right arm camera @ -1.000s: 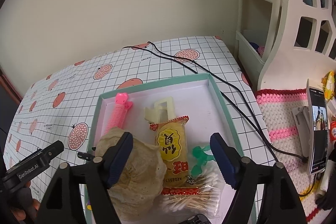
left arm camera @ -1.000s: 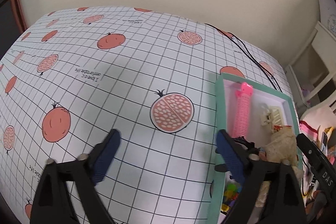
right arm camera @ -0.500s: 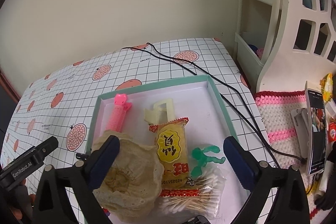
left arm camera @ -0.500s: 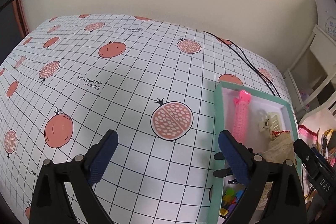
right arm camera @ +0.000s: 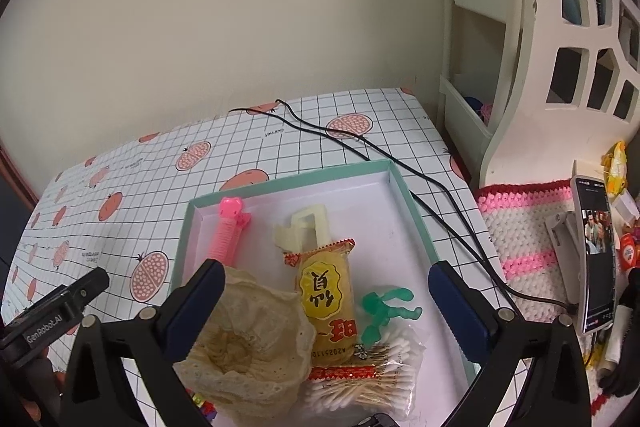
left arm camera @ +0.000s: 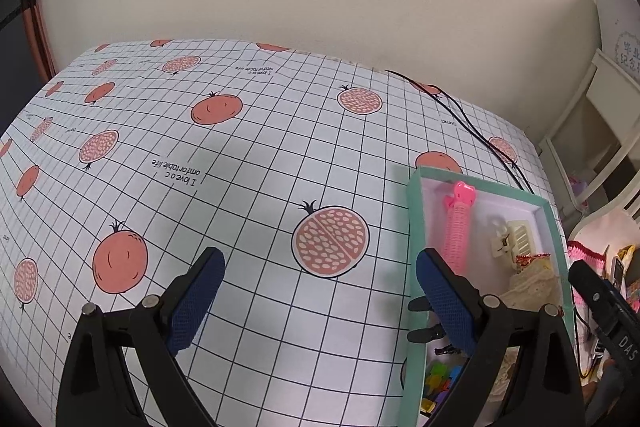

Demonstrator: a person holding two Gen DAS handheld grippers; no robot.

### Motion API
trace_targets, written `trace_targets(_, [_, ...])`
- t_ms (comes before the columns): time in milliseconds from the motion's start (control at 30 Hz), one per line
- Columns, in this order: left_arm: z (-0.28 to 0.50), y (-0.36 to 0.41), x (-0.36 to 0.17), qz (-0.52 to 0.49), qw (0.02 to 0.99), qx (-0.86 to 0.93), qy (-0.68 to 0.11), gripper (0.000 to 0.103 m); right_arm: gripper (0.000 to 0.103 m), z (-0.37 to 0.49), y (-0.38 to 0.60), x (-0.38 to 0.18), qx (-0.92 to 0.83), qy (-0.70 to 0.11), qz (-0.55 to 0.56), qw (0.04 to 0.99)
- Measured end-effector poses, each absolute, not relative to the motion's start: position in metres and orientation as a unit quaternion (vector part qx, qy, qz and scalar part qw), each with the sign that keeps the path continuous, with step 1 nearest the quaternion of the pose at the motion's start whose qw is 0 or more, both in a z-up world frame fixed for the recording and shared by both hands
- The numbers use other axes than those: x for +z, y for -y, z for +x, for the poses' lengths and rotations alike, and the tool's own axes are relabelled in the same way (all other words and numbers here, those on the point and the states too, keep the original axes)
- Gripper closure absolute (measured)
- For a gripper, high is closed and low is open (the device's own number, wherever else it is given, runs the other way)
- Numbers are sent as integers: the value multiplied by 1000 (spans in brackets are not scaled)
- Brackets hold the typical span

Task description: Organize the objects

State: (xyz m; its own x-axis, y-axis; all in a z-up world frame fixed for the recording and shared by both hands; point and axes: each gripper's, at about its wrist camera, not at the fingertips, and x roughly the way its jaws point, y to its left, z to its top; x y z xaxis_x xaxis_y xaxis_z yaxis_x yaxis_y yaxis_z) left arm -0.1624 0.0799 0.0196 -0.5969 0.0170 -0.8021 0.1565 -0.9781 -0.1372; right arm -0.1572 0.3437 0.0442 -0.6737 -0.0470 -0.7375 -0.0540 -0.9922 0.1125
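A teal-rimmed white tray (right arm camera: 288, 183) holds a pink hair roller (right arm camera: 228, 235), a cream clip (right arm camera: 308, 231), a yellow snack packet (right arm camera: 326, 299), a green plastic clip (right arm camera: 384, 307), a bag of cotton swabs (right arm camera: 360, 383) and a cream lace cloth (right arm camera: 244, 339). My right gripper (right arm camera: 324, 307) hovers open above the tray's near half, holding nothing. My left gripper (left arm camera: 320, 297) is open and empty over the pomegranate tablecloth, left of the tray (left arm camera: 414, 227). The left wrist view also shows the roller (left arm camera: 458, 227), clip (left arm camera: 516, 237) and small coloured pieces in the tray's near corner.
Two black cables (right arm camera: 400, 167) run across the tablecloth just right of the tray. A white shelf unit (right arm camera: 520, 47) stands at the table's right end. Beside it are a pink crochet mat (right arm camera: 520, 227) and a phone on a stand (right arm camera: 596, 255).
Both grippers have drawn back and up, so the tray looks smaller in each view. The right gripper's fingers have spread wider than a second ago.
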Motion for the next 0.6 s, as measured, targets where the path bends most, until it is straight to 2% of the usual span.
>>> trace_targets(233, [-158,-74,30,438,28,-892,-105,6,0,-150,-333,57,916,-68,-396,-3])
trace_targets(600, [-130,-72,59,412,3,-907,-89,6,0,-122,-292,72,915,-21,-402,-21])
